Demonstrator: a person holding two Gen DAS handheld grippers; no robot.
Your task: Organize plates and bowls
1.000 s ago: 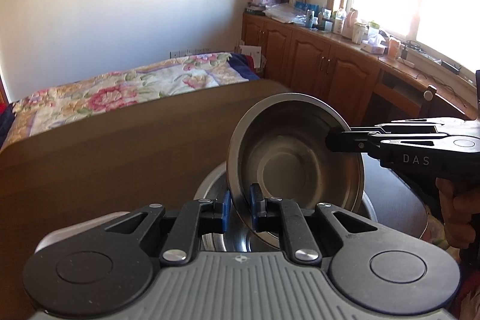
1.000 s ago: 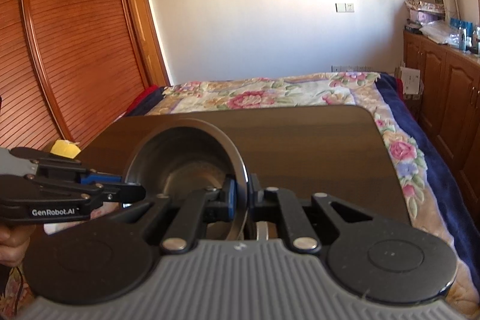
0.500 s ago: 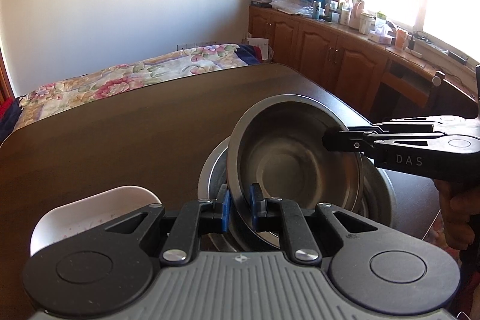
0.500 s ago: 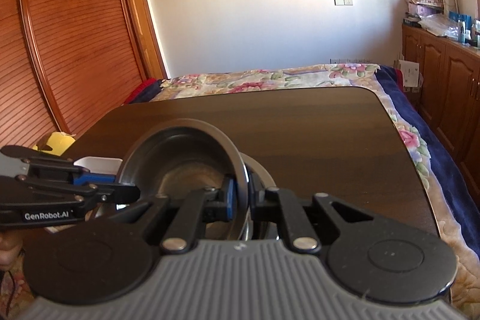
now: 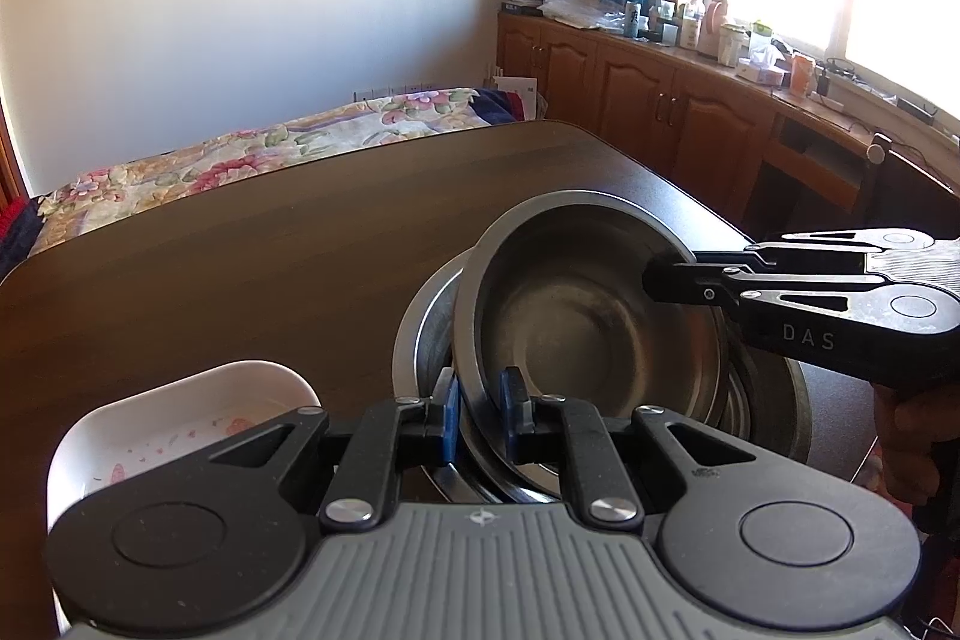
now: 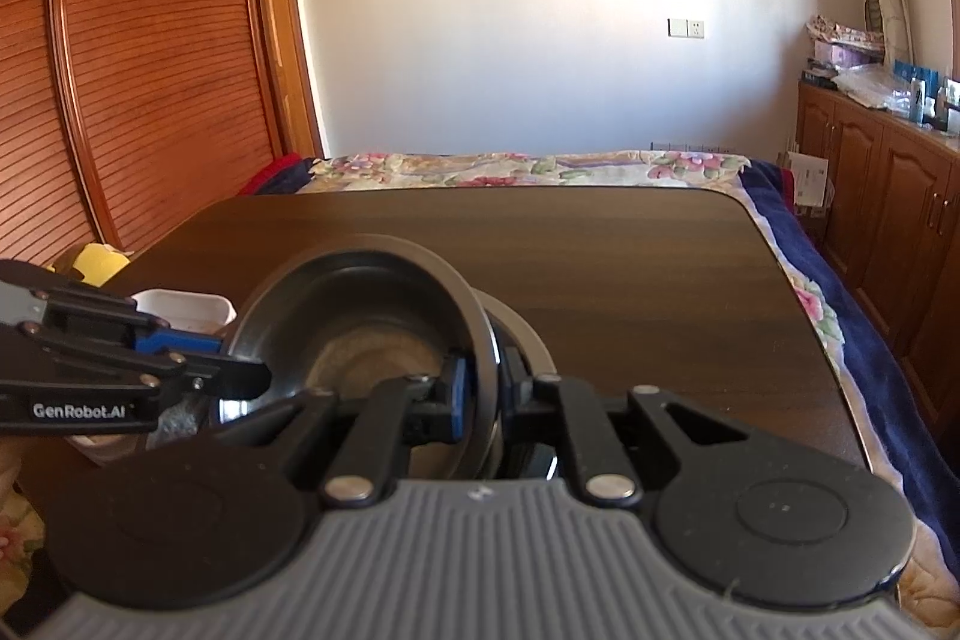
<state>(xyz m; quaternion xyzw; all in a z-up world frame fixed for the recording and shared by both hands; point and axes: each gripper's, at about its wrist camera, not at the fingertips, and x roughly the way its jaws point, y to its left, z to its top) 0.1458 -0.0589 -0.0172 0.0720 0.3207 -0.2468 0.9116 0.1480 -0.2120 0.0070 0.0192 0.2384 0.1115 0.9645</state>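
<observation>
Both grippers pinch the rim of one steel bowl [image 5: 588,328]: the left gripper [image 5: 480,409] closed on its near edge, the right gripper [image 6: 480,391] closed on the opposite edge. The bowl sits tilted in a larger steel bowl [image 5: 420,334] on the dark wooden worktop [image 5: 240,268], whether fully seated cannot be told. A white dish [image 5: 174,412] lies just beside the stack, to its left

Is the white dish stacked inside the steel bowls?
No, the white ceramic dish sits on the dark wooden table beside the round stainless steel bowls.
</observation>
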